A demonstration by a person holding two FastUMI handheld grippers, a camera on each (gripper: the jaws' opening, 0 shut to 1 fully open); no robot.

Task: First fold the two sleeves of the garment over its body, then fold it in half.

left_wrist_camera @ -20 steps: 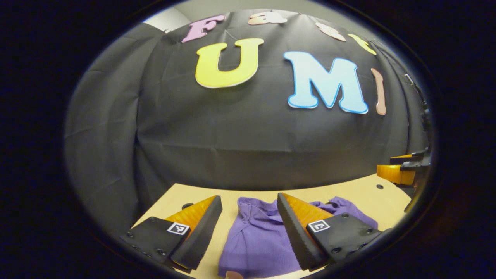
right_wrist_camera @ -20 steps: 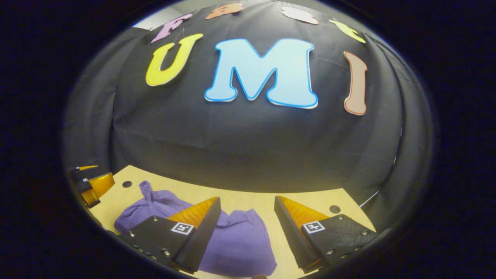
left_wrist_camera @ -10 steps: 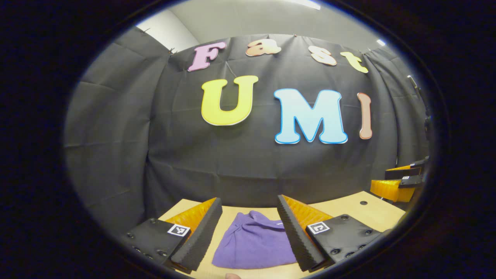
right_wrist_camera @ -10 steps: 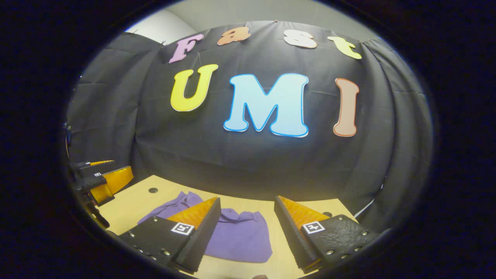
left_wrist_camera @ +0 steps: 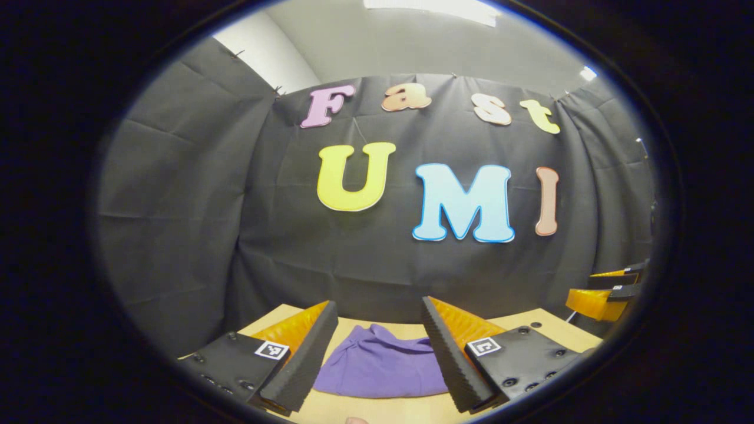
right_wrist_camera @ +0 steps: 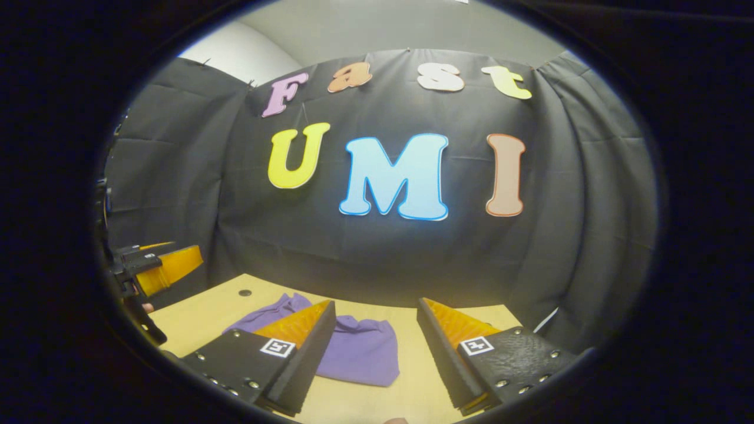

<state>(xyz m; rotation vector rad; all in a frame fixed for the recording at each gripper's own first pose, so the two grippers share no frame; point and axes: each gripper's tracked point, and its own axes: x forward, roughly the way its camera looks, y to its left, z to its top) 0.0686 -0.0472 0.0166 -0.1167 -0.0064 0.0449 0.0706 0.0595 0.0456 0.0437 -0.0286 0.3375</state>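
A purple garment (left_wrist_camera: 380, 368) lies in a compact folded bundle on the light wooden table (left_wrist_camera: 533, 330). In the left gripper view my left gripper (left_wrist_camera: 377, 353) stands open above and in front of it, nothing between its fingers. The right gripper view has the same garment (right_wrist_camera: 359, 353) lying low and left of centre, partly behind one finger. My right gripper (right_wrist_camera: 377, 347) is open and holds nothing. The left gripper (right_wrist_camera: 159, 268) appears far off at the left edge of the right gripper view, and the right gripper (left_wrist_camera: 607, 291) at the right edge of the left gripper view.
The black cloth wall rises just behind the table's far edge (right_wrist_camera: 377, 300). Small round holes (right_wrist_camera: 245, 292) mark the tabletop near its back corners. Bare wood (right_wrist_camera: 412, 377) lies to the right of the garment.
Both grippers have drawn back and risen from the garment, so it looks smaller and lower in both views. More of the wall and ceiling shows. The garment stays put on the table.
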